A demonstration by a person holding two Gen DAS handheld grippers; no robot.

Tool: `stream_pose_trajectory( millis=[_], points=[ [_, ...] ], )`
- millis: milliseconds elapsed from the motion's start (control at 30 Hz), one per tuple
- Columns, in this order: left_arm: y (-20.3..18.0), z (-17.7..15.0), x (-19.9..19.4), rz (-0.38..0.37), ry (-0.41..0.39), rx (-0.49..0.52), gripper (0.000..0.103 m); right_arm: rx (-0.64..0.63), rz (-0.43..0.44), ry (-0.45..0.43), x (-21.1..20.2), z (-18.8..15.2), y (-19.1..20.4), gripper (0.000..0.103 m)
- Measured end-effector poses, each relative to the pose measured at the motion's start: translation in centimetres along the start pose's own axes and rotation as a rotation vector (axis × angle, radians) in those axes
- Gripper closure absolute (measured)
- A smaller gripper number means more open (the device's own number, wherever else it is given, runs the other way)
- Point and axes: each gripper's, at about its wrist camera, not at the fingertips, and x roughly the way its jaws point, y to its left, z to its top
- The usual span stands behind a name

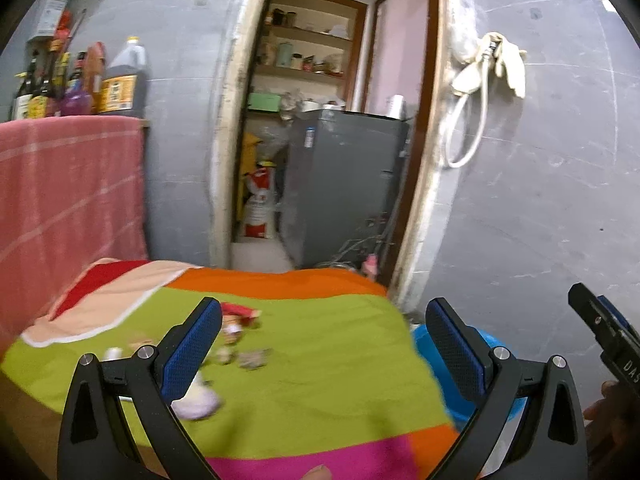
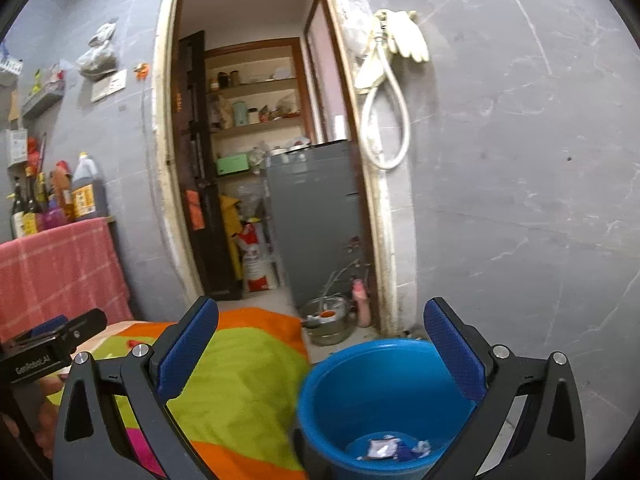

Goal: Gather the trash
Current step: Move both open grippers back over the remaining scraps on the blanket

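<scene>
- The left gripper (image 1: 322, 332) is hanging with its jaws spread wide and nothing between them, above the striped cloth (image 1: 320, 368).
- Scraps of trash (image 1: 252, 358) are lying near the cloth's left edge, a red wrapper (image 1: 238, 311) towards its far edge.
- The right gripper (image 2: 320, 334) is gaping, holding nothing, over the blue bucket (image 2: 320, 400) just beside the cloth's right edge.
- Crumpled wrappers (image 2: 394, 448) are sitting on the bucket's bottom.

Left tool (image 1: 323, 356) and right tool (image 2: 321, 356) agape
</scene>
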Motion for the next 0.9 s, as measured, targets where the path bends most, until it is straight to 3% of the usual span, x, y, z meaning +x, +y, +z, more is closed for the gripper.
stream_pose_trajectory(
  millis=[567, 900],
  points=[
    [12.6, -2.5, -4.8, 0.222, 0.039, -0.082, 0.003, -0.043, 0.187, 0.098, 2.0, -2.6, 10.6, 0.000],
    [17.2, -4.7, -4.5, 0.259, 0.131, -0.119, 0.003, -0.110, 0.280, 0.187, 4.3, -5.1, 15.3, 0.000]
  ],
)
